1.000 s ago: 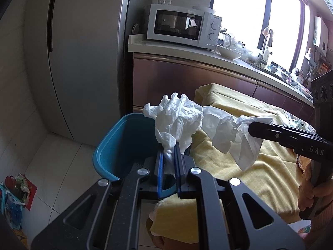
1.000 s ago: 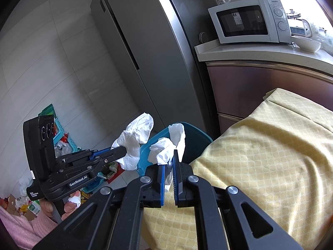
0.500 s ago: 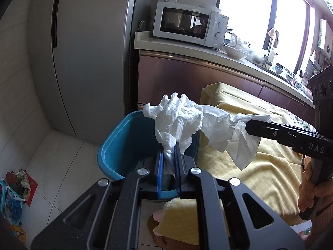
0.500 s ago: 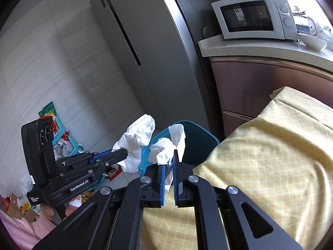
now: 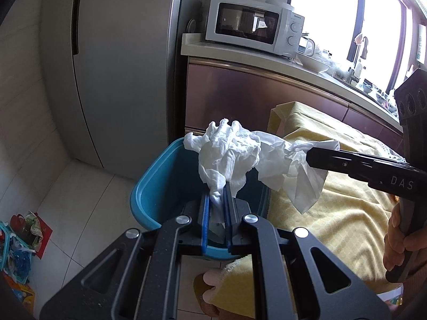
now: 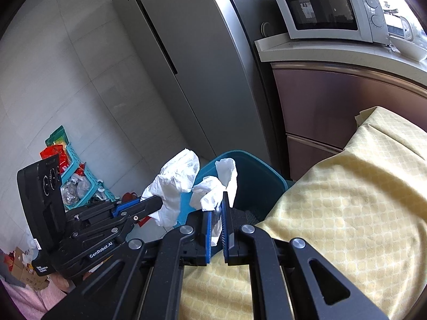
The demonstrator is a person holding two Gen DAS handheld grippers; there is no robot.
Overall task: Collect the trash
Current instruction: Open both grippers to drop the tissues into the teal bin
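Note:
My left gripper [image 5: 216,190] is shut on a crumpled white tissue [image 5: 226,149] and holds it over the near rim of a blue bin [image 5: 160,186]. My right gripper [image 6: 216,200] is shut on a second white tissue [image 6: 213,186] and holds it above the bin [image 6: 256,186], just off the edge of the yellow tablecloth. In the left wrist view the right gripper [image 5: 311,157] comes in from the right with its tissue [image 5: 296,170] hanging beside mine. In the right wrist view the left gripper [image 6: 157,201] holds its tissue [image 6: 173,184] at the bin's left rim.
The bin stands on the tiled floor between a table with a yellow cloth [image 5: 333,200] and a grey fridge [image 5: 120,66]. A counter with a white microwave [image 5: 250,26] is behind. Baskets and packets [image 6: 69,170] lie on the floor to the left.
Both grippers have moved forward with their tissues, closer over the blue bin. Both grips are unchanged.

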